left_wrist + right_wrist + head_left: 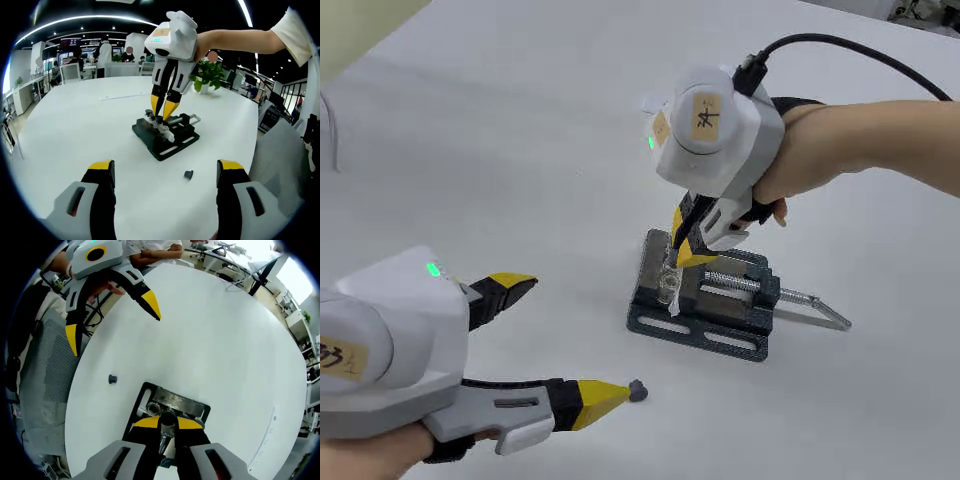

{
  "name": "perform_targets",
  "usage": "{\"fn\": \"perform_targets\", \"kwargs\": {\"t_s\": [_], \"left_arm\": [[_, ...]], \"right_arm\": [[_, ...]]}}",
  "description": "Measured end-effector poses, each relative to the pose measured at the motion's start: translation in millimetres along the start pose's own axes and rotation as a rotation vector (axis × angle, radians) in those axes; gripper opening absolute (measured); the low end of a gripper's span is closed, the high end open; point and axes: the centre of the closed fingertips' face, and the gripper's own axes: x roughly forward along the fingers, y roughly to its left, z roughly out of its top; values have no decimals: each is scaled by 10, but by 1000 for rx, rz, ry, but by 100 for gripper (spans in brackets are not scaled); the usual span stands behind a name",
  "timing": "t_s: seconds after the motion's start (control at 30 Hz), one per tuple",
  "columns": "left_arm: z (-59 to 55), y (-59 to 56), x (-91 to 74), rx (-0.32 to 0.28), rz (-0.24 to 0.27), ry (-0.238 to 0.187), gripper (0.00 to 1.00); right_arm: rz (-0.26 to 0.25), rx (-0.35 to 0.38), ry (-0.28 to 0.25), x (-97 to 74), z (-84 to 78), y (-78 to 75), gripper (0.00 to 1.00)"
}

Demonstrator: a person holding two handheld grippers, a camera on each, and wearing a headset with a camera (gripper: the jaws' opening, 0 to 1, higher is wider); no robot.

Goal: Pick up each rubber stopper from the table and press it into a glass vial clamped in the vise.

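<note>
Head view: right gripper (682, 247) points down over the vise (720, 305), its jaws pinched on a dark stopper (168, 417) directly above the clamped glass vial (668, 282). The left gripper (578, 337) hovers wide open, well apart from the vise. A loose stopper (638, 388) lies on the table (520, 150) just ahead of one tip.

The head view looked down on the table (520, 120) from above. The left gripper view looked low across it toward the vise (165, 136), farther off. The right gripper view looked down from close over it. All three saw the vise.
</note>
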Motion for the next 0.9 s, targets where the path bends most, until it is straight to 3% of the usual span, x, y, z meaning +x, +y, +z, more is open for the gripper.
{"fn": "perform_targets", "kwargs": {"t_s": [0.2,0.53,0.9], "left_arm": [[-9,-16,8,-3,-5,3,82],[-10,-22,15,-4,-11,3,81],[-5,-41,32,-9,-13,-2,81]], "right_arm": [[1,8,9,11,15,8,5],[-1,68,-28,-5,9,15,5],[-84,219,-109,2,11,-1,4]]}}
